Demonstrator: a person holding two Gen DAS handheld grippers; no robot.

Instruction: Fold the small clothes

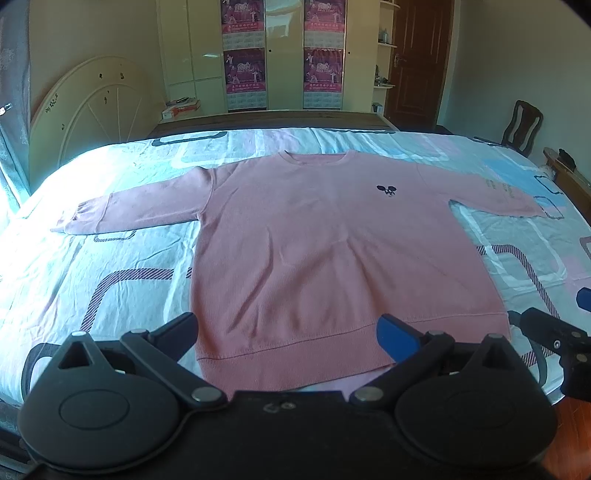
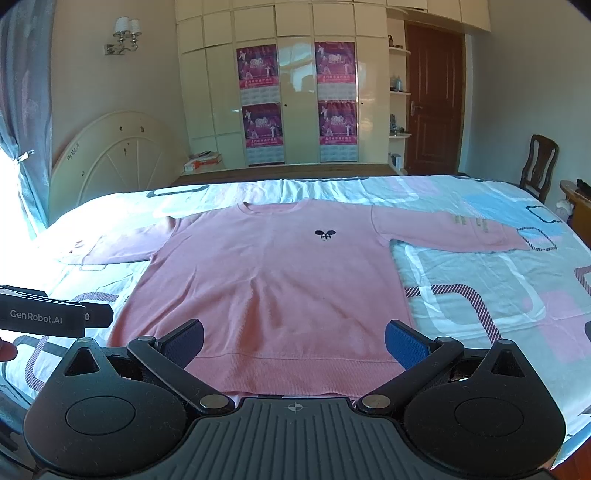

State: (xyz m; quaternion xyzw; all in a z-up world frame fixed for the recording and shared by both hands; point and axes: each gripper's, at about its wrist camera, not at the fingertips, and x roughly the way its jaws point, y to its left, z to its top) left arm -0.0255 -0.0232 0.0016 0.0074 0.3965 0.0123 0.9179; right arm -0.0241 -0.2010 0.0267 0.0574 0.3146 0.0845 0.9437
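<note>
While claws gape, sweatshirt flat ahead

This is a bedroom in a home. A wide bed covered with a pale sheet printed with blue, pink and striped rounded rectangles fills the foreground. Beyond it stands a tall cream wardrobe with glossy panel doors, carrying four purple-and-pink poster calendars. A cream arched headboard with radiating lines leans against the left wall, beneath a two-shade wall lamp. A dark brown panelled wooden door and a dark carved wooden chair stand at the right, and a grey-blue curtain hangs by the bright window.
</note>
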